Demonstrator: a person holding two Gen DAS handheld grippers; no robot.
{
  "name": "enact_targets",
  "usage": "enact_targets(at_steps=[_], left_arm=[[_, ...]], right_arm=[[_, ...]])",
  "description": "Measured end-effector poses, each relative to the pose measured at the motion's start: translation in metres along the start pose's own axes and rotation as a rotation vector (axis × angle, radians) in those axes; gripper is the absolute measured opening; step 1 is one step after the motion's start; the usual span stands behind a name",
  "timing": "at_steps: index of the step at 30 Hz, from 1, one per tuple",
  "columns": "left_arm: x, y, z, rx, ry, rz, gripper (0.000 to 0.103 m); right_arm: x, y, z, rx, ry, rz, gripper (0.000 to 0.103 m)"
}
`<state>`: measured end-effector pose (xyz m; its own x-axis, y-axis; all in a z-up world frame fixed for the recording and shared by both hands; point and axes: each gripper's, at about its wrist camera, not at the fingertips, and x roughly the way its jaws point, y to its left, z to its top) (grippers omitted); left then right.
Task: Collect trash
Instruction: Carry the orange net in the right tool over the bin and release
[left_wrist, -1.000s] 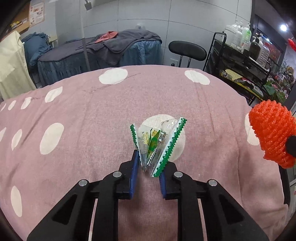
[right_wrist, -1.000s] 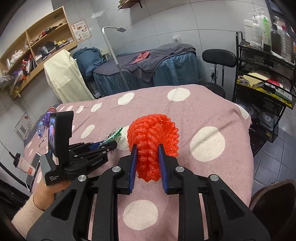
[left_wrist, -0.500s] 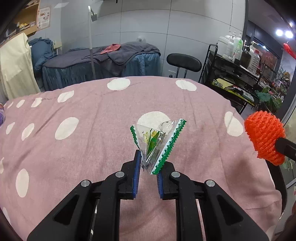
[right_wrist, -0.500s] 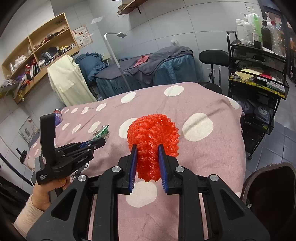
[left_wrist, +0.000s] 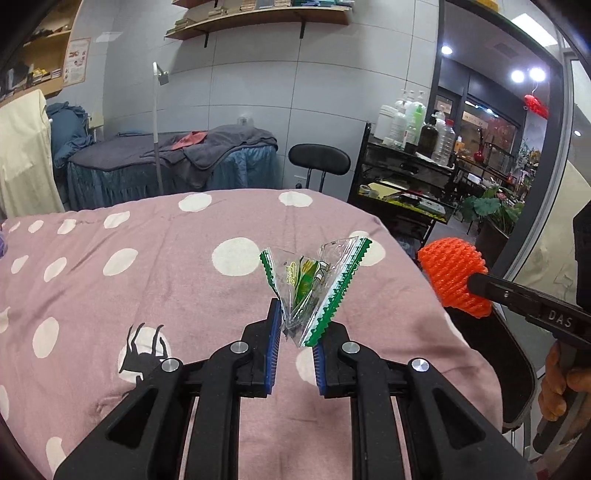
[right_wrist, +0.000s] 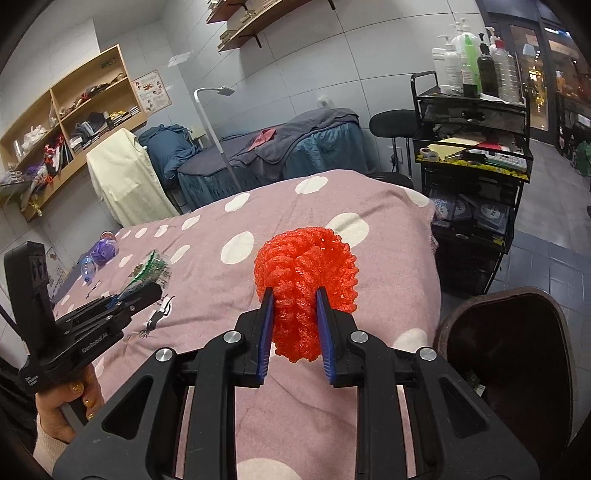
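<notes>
While pinched, the wrapper (left_wrist: 314, 288) juts beyond the left hand-held gripper (left_wrist: 295, 332).

Right gripper (right_wrist: 294, 310) clamps red foam net (right_wrist: 306, 280) between its blue-padded fingers (right_wrist: 266, 332), held above pink polka-dot bed (right_wrist: 229, 280). Left gripper (right_wrist: 147, 293) at near left, pinching green-edged clear wrapper (right_wrist: 149, 267). Dark brown bin (right_wrist: 506, 354) near right beside bed. Purple net ball (right_wrist: 103, 249) and small bottle (right_wrist: 86, 271) lie at bed's far left edge. Black cart (right_wrist: 472, 177) with bottles far right.
</notes>
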<state>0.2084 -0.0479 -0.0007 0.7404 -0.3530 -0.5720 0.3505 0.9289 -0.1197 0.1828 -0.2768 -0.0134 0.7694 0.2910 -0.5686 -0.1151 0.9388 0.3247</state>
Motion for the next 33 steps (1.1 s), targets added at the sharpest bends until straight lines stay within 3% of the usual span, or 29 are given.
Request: enact_targets(at_steps=[14,24,33], left_arm=[[-0.033,-0.054,-0.019,0.016,-0.060,-0.075,0.016],[-0.040,-0.085,-0.025,0.016,-0.070,-0.145,0.016],[-0.039,-0.109,-0.030,0.043,-0.058,-0.188,0.016]], right_arm=[[-0.062,-0.056,-0.041,0.107,-0.053,-0.102,0.023],[-0.088,-0.101,-0.069,0.173,-0.070,-0.270,0.023],[-0.085,-0.144,-0.096,0.227,-0.016,-0.393,0.023]])
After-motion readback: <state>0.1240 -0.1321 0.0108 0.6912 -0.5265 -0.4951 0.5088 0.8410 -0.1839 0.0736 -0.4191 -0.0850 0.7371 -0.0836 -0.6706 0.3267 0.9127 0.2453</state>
